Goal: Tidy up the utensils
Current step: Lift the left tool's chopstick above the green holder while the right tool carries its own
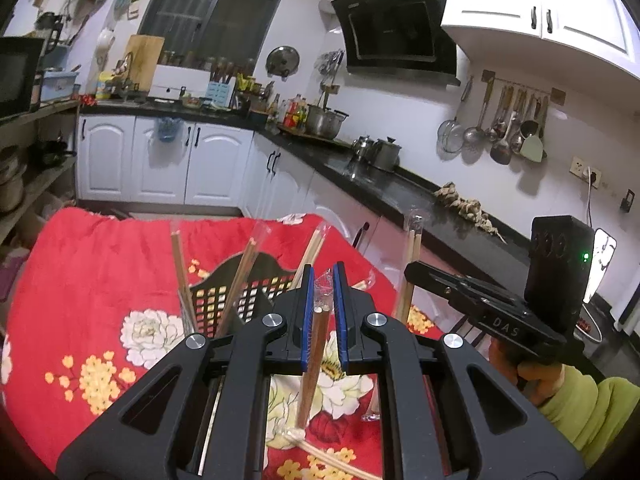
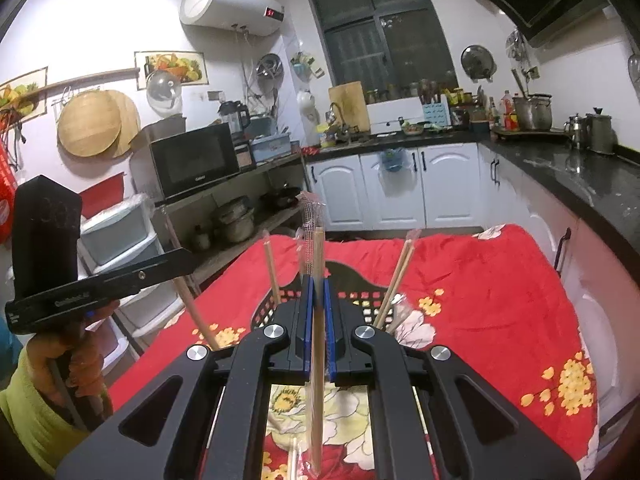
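Each hand-held gripper, left (image 1: 323, 292) and right (image 2: 316, 300), is clamped on wrapped chopsticks (image 1: 314, 360) above the black basket (image 1: 224, 300); next, seemingly, lowering them in.

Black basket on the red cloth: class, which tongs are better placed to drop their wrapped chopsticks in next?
Roughly even, slightly the right tongs: the pale chopsticks they hold stand nearly upright before the basket. The left tongs hold their dark chopsticks tilted.

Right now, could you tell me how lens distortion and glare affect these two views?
Left wrist view: fisheye bends the cabinets, dark vignette fills the corners, the window shows night. Right wrist view: same curvature; glare spots the countertop.
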The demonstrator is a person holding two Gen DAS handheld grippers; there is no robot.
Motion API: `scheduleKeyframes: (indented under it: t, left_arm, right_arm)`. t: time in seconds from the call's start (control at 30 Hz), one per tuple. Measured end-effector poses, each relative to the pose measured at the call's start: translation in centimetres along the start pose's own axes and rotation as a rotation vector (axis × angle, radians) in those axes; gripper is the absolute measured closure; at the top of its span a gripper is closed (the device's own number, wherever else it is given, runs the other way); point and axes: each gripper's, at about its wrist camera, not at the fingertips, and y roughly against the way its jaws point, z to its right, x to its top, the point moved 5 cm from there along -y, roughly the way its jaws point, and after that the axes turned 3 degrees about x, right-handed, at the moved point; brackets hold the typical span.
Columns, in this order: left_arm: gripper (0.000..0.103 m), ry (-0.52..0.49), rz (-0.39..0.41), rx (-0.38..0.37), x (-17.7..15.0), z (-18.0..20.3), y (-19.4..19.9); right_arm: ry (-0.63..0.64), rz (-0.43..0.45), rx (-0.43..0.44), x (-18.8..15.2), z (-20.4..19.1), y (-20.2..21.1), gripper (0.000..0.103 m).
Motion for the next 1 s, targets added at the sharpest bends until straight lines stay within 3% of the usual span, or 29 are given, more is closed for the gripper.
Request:
scheduleKeyframes:
  t: [0.43,1.0]
  left_arm:
    - [0.097,-0.049,0.065,-0.019,3.9,2.1,0.4]
    - [0.097,-0.164,0.152,0.045,9.4,3.5,1.2]
  right_arm:
    - [0.001,0.101,-0.049,2.4,1.4,2.3,0.097]
    - [0.041,0.231,-0.073,7.3,0.7,2.7,0.097]
